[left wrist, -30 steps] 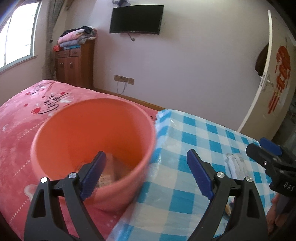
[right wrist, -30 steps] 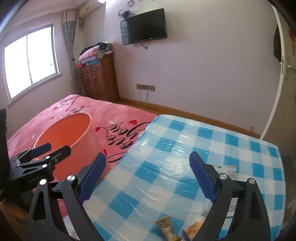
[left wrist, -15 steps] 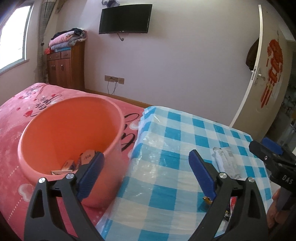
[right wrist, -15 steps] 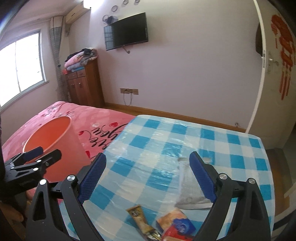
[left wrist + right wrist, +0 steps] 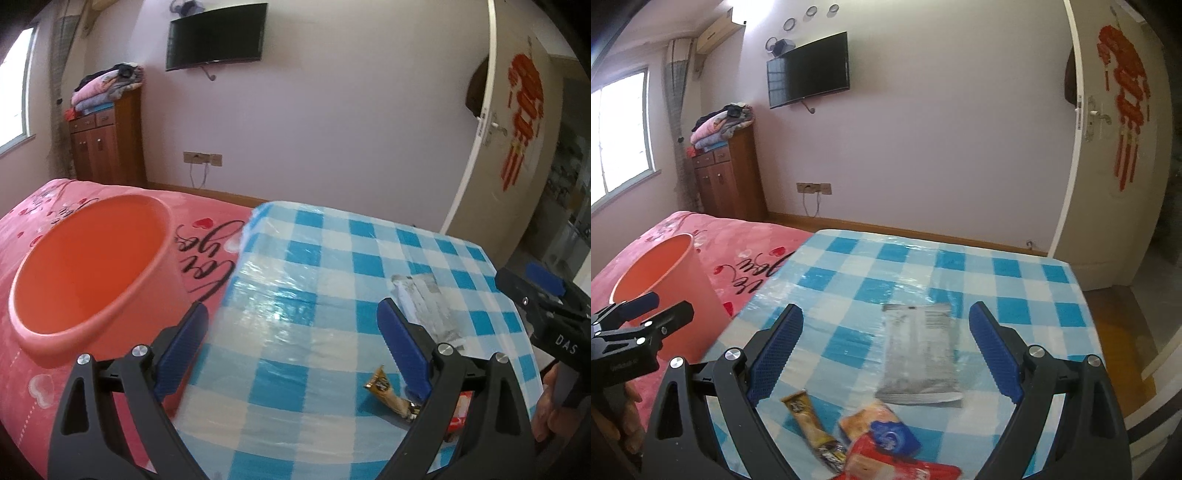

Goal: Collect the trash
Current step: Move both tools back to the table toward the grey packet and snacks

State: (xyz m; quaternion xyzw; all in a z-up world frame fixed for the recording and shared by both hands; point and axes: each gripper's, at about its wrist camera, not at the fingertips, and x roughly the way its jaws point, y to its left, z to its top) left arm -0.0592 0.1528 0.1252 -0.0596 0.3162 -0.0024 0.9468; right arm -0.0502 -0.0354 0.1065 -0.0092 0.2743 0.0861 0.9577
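Step in hand, as we judge it: reaching for the next wrapper on the checked surface (image 5: 1015, 269).

Right gripper (image 5: 886, 354): jaws wide apart, nothing between the pads, hovering over the litter in the lower centre of the right wrist frame. Left gripper (image 5: 291, 347): jaws likewise spread and empty, with the surface's left edge between them.

To do it well, we would drop the right jaws onto one piece only, straddling its narrow width, and pinch low so the thin film does not slide out. The silver pouch lies flat and apart from the rest, so we take it as the easiest target.

Count, right wrist frame:
- silver pouch (image 5: 918, 354), one, centre;
- brown stick sachet (image 5: 812, 424), one, lower centre;
- orange-and-blue packet (image 5: 879, 428), one, touching the red;
- red packet (image 5: 908, 467), one, bottom edge, partly cut off.

Pink bin (image 5: 92, 266), one, left of both frames, standing on the bed (image 5: 22, 387) beside the surface; its contents are not visible.
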